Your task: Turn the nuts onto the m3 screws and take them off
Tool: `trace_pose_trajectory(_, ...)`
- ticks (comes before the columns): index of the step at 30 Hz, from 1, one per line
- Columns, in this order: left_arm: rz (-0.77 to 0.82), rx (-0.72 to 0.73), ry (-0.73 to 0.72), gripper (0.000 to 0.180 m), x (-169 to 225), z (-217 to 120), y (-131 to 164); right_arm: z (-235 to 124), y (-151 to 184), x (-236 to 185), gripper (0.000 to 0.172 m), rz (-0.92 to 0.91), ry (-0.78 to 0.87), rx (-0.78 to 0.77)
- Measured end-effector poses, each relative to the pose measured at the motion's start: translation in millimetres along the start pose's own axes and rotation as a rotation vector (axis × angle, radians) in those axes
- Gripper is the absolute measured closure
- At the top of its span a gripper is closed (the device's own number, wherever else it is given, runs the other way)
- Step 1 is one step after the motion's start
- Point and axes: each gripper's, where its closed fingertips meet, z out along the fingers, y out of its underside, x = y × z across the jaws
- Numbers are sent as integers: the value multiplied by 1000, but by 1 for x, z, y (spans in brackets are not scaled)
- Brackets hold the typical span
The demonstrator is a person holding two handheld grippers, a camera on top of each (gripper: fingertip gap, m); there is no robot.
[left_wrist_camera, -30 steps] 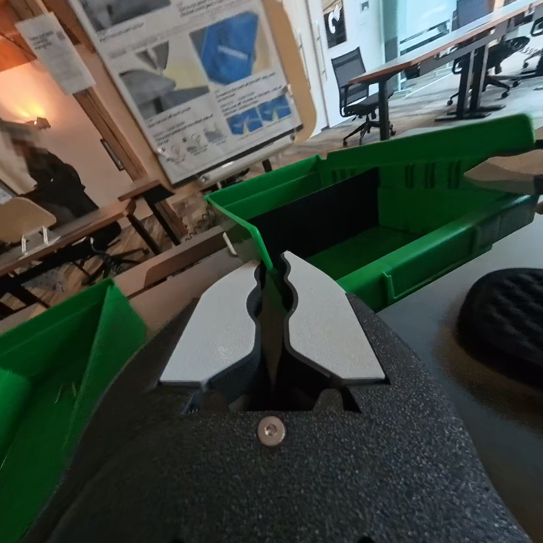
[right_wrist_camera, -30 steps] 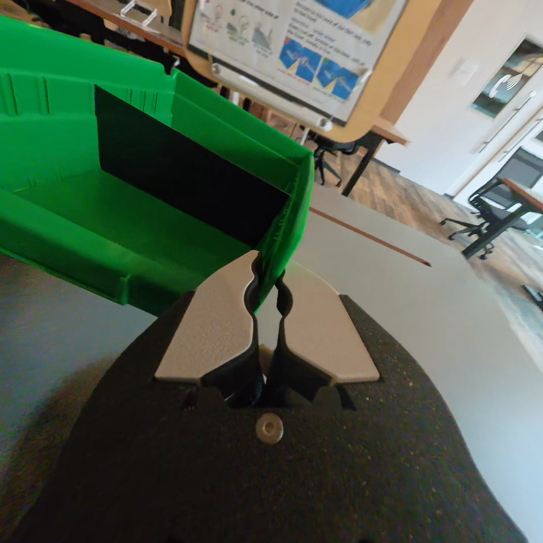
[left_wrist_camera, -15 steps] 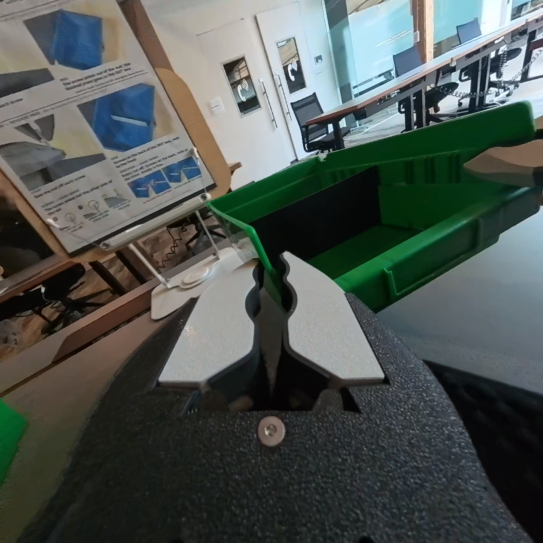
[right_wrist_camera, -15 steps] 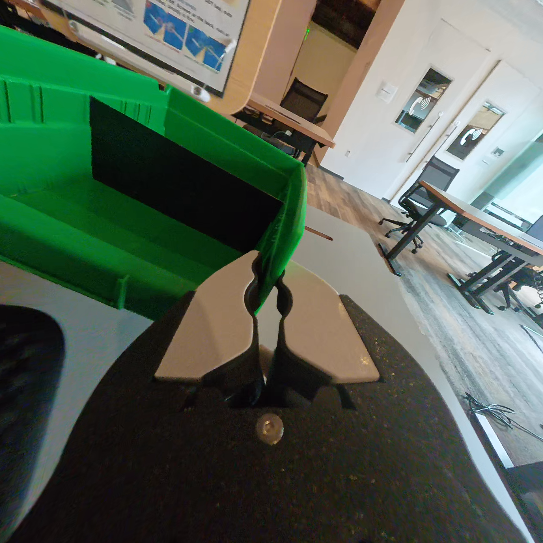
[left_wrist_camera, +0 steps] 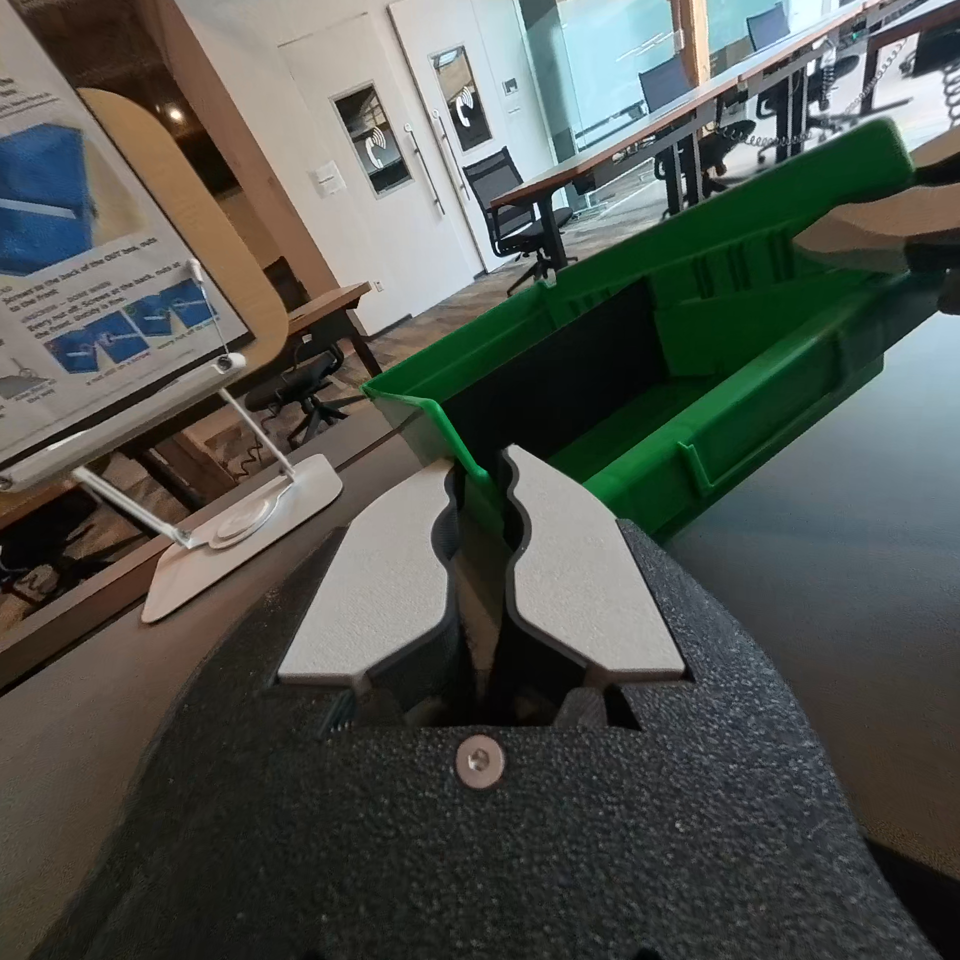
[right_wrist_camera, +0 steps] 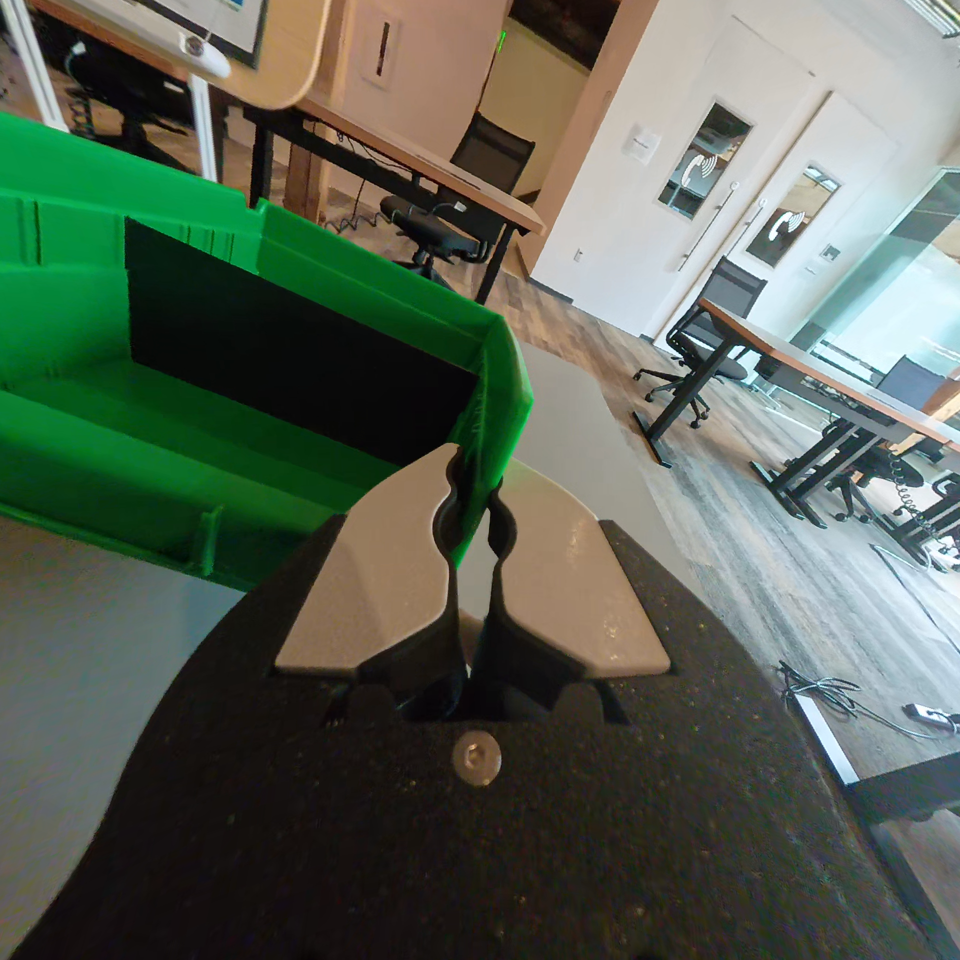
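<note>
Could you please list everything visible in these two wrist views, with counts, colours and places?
Green plastic bin: one, green with a black divider panel inside, tilted above the grey table, gripped at both end walls.
Instruction board on a white stand: one, white with blue pictures, left on the table.
Office desks: several, wood tops with black legs, background.
Office chairs: several, black, background.
White doors: two, far wall.
Left gripper: one, grey fingers around the bin's wall.
Right gripper: one, grey fingers clamped on the opposite wall.

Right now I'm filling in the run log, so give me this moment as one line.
left gripper: on one end wall of green bin | right gripper: clamped on opposite end wall | bin: looks empty, above grey table
</note>
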Motion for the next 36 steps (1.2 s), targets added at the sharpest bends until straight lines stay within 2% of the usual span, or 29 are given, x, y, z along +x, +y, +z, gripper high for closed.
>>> trace_pose_trajectory(10, 61, -46, 78, 164, 33, 11, 12, 0, 34, 16, 168, 54, 12, -56)
trace_pose_trajectory(18, 159, -112, 199, 153, 58, 9, 24, 1, 58, 21, 165, 122, 13, -130)
trace_pose_trajectory(24, 176, -136, 226, 150, 62, 9, 28, -2, 69, 19, 163, 79, 10, -188)
trace_pose_trajectory(25, 171, -135, 227, 148, 61, 9, 28, -2, 70, 18, 162, 77, 7, -192)
trace_pose_trajectory(26, 170, -129, 219, 131, 60, 9, 26, -2, 70, 17, 162, 75, 4, -194)
trace_pose_trajectory(27, 172, -122, 213, 123, 60, 9, 25, -3, 70, 17, 162, 71, 4, -196)
trace_pose_trajectory(31, 200, -103, 215, 106, 58, 3, 21, -6, 72, 22, 141, 133, 5, -212)
trace_pose_trajectory(36, 136, -83, 250, 103, 34, -13, 12, -27, 54, 37, 120, 234, 25, -169)
